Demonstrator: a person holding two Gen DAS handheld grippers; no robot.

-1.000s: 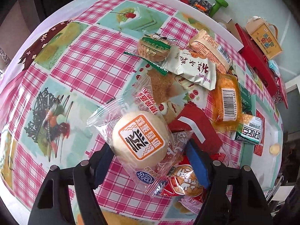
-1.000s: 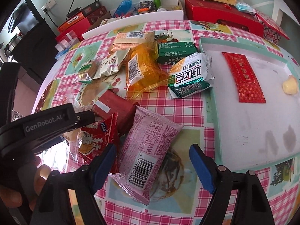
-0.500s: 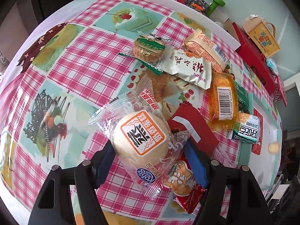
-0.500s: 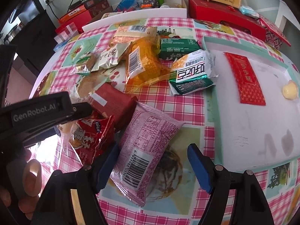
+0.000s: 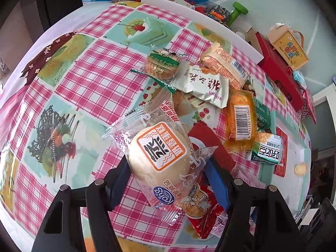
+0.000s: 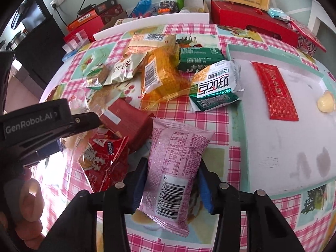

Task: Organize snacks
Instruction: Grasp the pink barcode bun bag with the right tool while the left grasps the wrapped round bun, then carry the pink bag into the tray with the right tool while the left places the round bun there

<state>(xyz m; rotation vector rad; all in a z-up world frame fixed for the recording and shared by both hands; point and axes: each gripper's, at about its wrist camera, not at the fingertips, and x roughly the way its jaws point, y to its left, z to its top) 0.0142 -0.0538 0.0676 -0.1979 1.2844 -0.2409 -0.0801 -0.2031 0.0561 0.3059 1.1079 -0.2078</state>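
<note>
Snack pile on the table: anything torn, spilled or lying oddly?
Nothing spilled. The packets lie jumbled and overlapping. One small pale yellow piece sits unwrapped on the white tray, beside the red envelope.

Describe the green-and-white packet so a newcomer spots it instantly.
On the checked tablecloth, look along the left edge of the white tray. The green-and-white packet leans on that edge, right of the orange wrapped cake. Only it has a white face with big dark lettering and a green base.
</note>
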